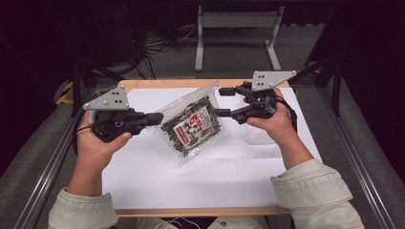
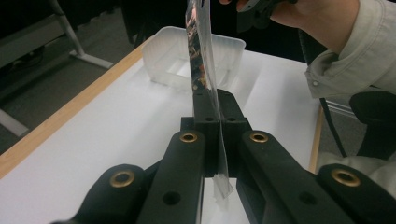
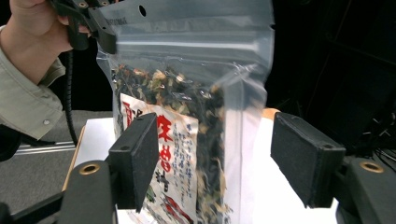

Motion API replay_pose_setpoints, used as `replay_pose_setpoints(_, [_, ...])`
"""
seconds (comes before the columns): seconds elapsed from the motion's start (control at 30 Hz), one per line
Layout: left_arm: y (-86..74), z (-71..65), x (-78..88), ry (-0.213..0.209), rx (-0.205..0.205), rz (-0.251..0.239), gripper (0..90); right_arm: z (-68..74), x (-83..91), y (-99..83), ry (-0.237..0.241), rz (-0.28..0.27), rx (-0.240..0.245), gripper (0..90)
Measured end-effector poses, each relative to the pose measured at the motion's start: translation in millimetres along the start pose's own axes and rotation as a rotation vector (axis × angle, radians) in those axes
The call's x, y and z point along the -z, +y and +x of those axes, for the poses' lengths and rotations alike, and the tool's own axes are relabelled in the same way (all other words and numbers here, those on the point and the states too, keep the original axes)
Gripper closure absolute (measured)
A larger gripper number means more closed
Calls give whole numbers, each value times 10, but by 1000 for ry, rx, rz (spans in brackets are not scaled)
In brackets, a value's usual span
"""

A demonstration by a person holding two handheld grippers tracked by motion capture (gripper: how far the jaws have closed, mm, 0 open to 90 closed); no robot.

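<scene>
Tray (image 1: 258,136) behind right hand (image 1: 272,121)

Clear zip bag (image 1: 192,125) of dark dried greens — red-printed label — hanging tilted above table.

Grey carpeted floor (image 1: 239,57), metal stand (image 1: 237,28) (tangled cables (image 1: 160,45) beside), dark surroundings.

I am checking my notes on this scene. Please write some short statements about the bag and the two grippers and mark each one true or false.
1. The left gripper is shut on the bag. True.
2. The right gripper clamps the bag. False: its jaws stand open, the bag between them.
3. The bag is empty. False: it holds dark dried pieces and a printed label.
4. A clear plastic tray stands on the table. True.
</scene>
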State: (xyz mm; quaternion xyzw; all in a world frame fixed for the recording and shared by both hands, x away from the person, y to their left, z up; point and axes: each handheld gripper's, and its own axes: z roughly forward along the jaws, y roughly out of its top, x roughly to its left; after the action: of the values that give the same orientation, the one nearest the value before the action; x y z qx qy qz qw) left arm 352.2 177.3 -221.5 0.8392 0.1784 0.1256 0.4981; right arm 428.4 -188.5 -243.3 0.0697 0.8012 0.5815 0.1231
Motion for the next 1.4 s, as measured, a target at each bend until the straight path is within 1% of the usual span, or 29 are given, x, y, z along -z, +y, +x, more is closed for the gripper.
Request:
replay_pose_setpoints(0.17, [-5, 12, -18, -13, 0, -11, 896, -4, -100, -7, 19, 13, 15, 302])
replay_pose_setpoints(0.2, [-10, 12, -22, -19, 0, -19, 896, -9, -112, -12, 21, 13, 15, 300])
replay_pose_setpoints(0.33, [-30, 18, -42, -29, 1, -33, 896, -36, -159, -23, 23, 5, 9, 294])
replay_pose_setpoints(0.37, [-39, 16, -52, -30, 11, -37, 896, -40, -169, -23, 23, 4, 9, 293])
replay_pose_setpoints(0.43, [-52, 22, -65, -33, 11, -43, 896, -45, -189, -23, 23, 1, 12, 290])
replay_pose_setpoints(0.47, [-58, 18, -71, -36, 17, -47, 896, -46, -204, -25, 26, -2, 11, 285])
replay_pose_setpoints(0.63, [-71, -1, -107, -56, 13, -68, 896, -42, -261, -35, 45, -10, 11, 271])
replay_pose_setpoints(0.77, [-73, -7, -129, -63, 10, -77, 896, -23, -306, -36, 59, -12, 23, 275])
replay_pose_setpoints(0.93, [-70, -17, -136, -72, 8, -88, 896, 7, -343, -44, 93, -13, 28, 336])
replay_pose_setpoints(1.03, [-67, -28, -143, -71, 6, -92, 896, 19, -348, -51, 125, -17, 14, 383])
replay_pose_setpoints(1.07, [-66, -27, -144, -68, 1, -91, 896, 23, -349, -51, 130, -17, 15, 387])
replay_pose_setpoints(1.1, [-66, -28, -147, -67, 1, -90, 896, 27, -353, -50, 145, -12, 19, 409])
replay_pose_setpoints(1.13, [-66, -27, -148, -67, 1, -89, 896, 27, -353, -50, 145, -12, 19, 409])
replay_pose_setpoints(1.17, [-68, -28, -149, -65, 2, -90, 896, 33, -355, -52, 164, -5, 26, 438])
replay_pose_setpoints(1.23, [-69, -29, -153, -64, 3, -90, 895, 38, -355, -52, 169, 1, 33, 455])
replay_pose_setpoints(1.33, [-68, -37, -160, -55, 4, -86, 895, 48, -351, -51, 183, 14, 45, 523])
replay_pose_setpoints(1.4, [-65, -40, -169, -45, 1, -81, 896, 58, -347, -53, 197, 32, 53, 598])
